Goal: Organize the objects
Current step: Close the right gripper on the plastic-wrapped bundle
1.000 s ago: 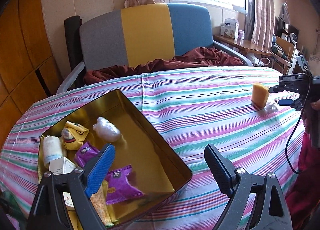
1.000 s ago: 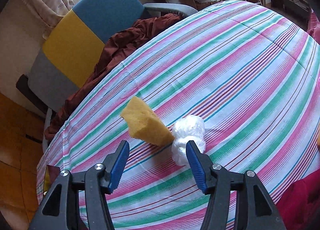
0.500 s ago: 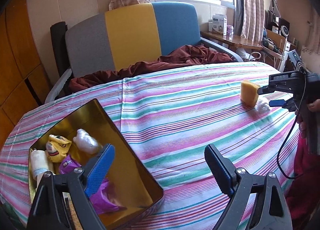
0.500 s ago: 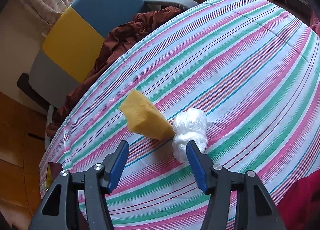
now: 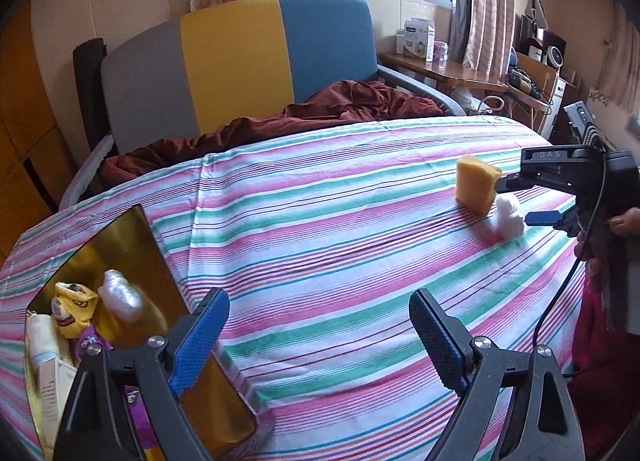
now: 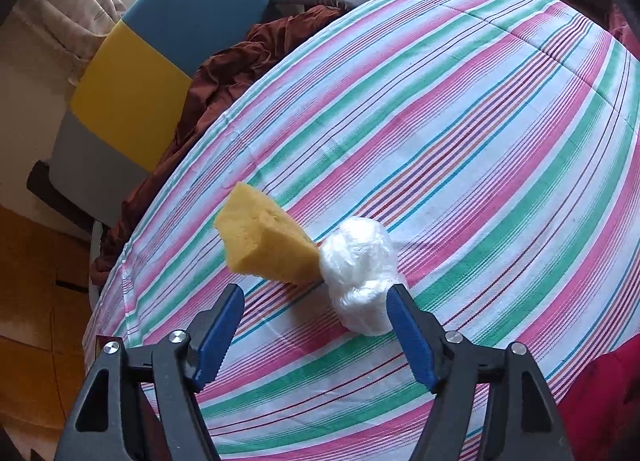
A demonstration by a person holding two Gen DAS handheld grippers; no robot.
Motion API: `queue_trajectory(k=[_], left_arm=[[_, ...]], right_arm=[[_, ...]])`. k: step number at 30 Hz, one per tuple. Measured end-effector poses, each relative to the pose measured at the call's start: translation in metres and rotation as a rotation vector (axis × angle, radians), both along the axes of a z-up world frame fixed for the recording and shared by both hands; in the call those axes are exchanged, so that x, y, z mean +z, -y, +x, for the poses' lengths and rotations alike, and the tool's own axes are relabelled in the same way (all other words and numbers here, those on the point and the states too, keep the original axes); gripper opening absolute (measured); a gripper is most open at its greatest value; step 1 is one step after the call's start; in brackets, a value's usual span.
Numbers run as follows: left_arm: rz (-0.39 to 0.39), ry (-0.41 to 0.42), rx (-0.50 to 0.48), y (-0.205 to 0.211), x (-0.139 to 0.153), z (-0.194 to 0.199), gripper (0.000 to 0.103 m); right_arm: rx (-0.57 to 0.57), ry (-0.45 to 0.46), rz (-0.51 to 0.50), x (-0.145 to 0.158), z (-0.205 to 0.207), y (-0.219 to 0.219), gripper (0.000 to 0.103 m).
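While the left gripper [image 5: 318, 335] hangs wide and empty beside the gold tin [image 5: 132, 249] at eight o'clock, the right gripper [image 6: 314, 327], jaws opening, straddles nothing yet, the sponge [image 6: 264, 247] and white plastic-wrapped bundle [image 6: 360, 273] touching at its twelve o'clock.

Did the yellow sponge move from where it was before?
No. The yellow sponge sits on the same stripes of the striped cloth, touching the white plastic bundle; only the camera came closer.
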State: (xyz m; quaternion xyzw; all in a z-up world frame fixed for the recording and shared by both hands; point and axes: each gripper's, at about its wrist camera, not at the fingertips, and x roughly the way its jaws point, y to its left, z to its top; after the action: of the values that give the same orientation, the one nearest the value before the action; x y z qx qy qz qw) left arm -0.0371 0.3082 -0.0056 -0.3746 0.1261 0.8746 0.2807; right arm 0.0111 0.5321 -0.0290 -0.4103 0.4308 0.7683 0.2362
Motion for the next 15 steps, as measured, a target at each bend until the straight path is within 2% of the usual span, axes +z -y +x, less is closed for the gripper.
queue_trajectory(k=[4, 9, 12, 15], left_arm=[[0.007, 0.015, -0.019, -0.007, -0.003, 0.0, 0.092], [0.017, 0.032, -0.034, -0.012, -0.005, -0.002, 0.092], [0.025, 0.047, -0.041, -0.015, -0.006, -0.004, 0.092], [0.04, 0.073, -0.046, -0.019, -0.007, -0.007, 0.092]], right_arm=[[0.025, 0.089, 0.045, -0.006, -0.009, 0.004, 0.075], [-0.049, 0.102, 0.082, -0.004, -0.001, -0.005, 0.075], [-0.042, 0.139, 0.061, -0.012, -0.005, -0.007, 0.075], [-0.014, 0.191, 0.09, -0.018, -0.014, -0.006, 0.072]])
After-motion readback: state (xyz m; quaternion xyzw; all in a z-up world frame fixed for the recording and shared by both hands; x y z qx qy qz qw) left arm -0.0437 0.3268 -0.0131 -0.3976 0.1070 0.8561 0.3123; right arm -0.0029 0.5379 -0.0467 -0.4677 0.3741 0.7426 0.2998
